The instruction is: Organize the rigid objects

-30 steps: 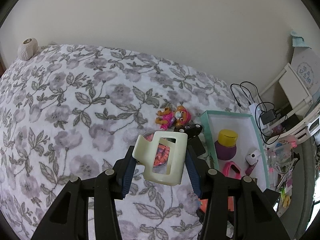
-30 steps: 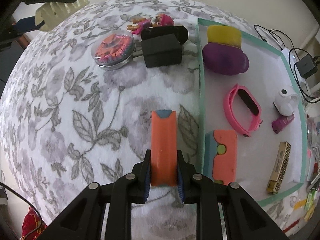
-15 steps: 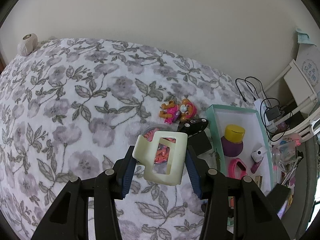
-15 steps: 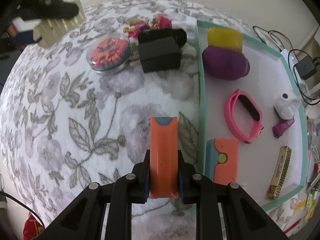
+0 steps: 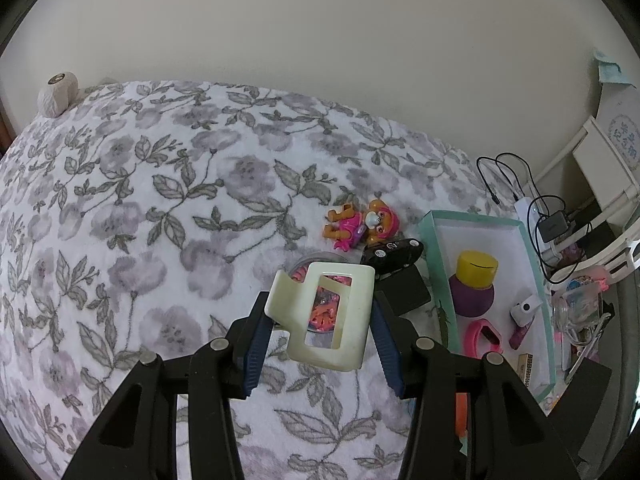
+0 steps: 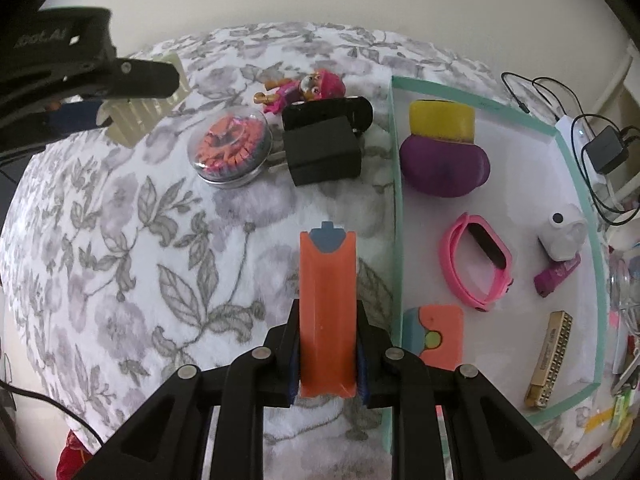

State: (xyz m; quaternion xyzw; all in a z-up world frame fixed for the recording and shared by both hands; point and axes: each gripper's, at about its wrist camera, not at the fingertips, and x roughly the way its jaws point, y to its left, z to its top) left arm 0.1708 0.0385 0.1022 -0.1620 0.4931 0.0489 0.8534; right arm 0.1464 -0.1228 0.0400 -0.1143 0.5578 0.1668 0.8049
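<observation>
cream holder (image 5: 326, 316) clamped in left gripper (image 5: 320, 344)

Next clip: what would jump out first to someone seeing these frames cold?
Both grippers are loaded: the left gripper clamps a cream plastic holder above the floral blanket, and the right gripper clamps an orange track piece just left of the teal-rimmed tray. Inside the tray, the purple bottle with a yellow cap and the pink wristband stand out.

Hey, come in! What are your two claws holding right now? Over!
Left gripper shut on cream holder. Right gripper shut on orange piece. Tray alongside, nothing blocking.
</observation>
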